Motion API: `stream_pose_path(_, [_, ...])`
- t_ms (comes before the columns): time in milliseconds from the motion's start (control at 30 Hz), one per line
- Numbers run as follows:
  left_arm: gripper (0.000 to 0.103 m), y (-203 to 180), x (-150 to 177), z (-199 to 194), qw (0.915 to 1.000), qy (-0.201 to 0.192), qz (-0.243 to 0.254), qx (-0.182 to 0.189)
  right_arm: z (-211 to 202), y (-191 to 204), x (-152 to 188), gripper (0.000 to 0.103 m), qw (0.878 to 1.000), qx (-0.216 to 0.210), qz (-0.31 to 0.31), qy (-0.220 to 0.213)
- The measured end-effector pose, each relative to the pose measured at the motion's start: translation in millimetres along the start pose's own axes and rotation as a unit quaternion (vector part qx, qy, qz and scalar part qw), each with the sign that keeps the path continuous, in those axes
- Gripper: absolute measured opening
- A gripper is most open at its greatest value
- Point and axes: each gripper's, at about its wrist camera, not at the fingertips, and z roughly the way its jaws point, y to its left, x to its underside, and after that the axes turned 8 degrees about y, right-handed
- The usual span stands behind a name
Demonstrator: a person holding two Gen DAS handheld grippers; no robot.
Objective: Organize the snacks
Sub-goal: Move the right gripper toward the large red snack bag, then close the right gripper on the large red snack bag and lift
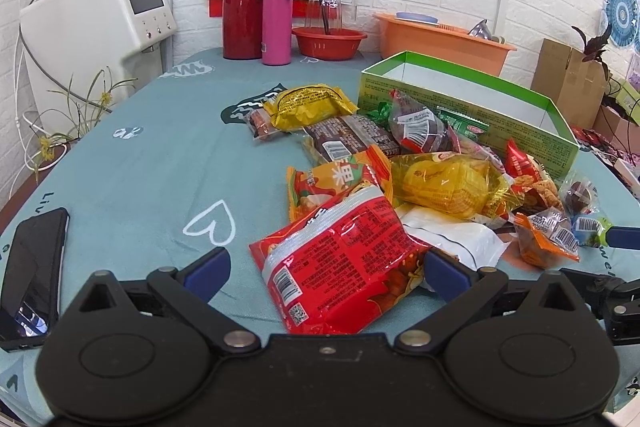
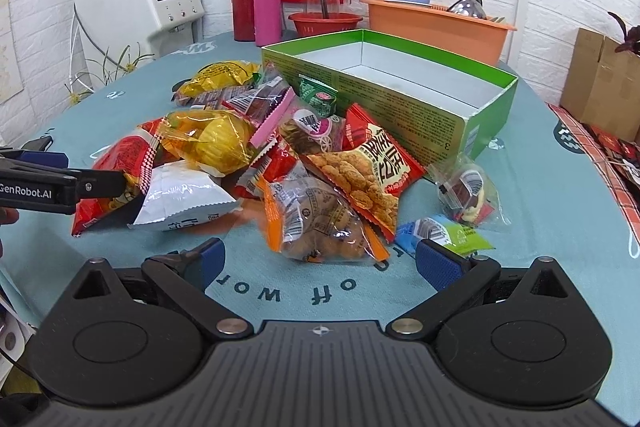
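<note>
Lying between the spread left gripper (image 1: pixel 324 265) fingers, a red snack packet (image 1: pixel 340 263); right gripper (image 2: pixel 320 259) likewise spread.

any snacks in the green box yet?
No: in the right wrist view the green box shows only its bare white floor, and the snacks lie piled on the table in front of it.

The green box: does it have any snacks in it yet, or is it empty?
Empty as far as visible: the green box shows only bare white floor and walls in the right wrist view, though its near wall hides some floor. The snacks lie outside.
</note>
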Motion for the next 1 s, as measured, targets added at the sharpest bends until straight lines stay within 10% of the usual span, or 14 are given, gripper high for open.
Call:
stream_pose_path(500, [0.103, 25, -2, 3, 0.9982, 0.016, -0.007, 0.058, 6, 23, -17, 0.103, 0.999, -0.024, -0.044, -0.014])
stream_pose_path(667, [0.103, 67, -10, -24, 0.9950, -0.050, -0.066, 0.056, 3, 34, -29, 0.103, 0.995, -0.070, -0.056, -0.040])
stream_pose_path(867, [0.103, 98, -5, 13, 0.9697, 0.056, -0.162, 0.174, 20, 60, -40, 0.103, 0.978, -0.188, -0.068, -0.061])
stream_pose_path(1000, [0.103, 97, -5, 14, 0.9662, 0.057, -0.156, 0.197, 22, 91, -45, 0.103, 0.966, -0.202, -0.153, -0.042])
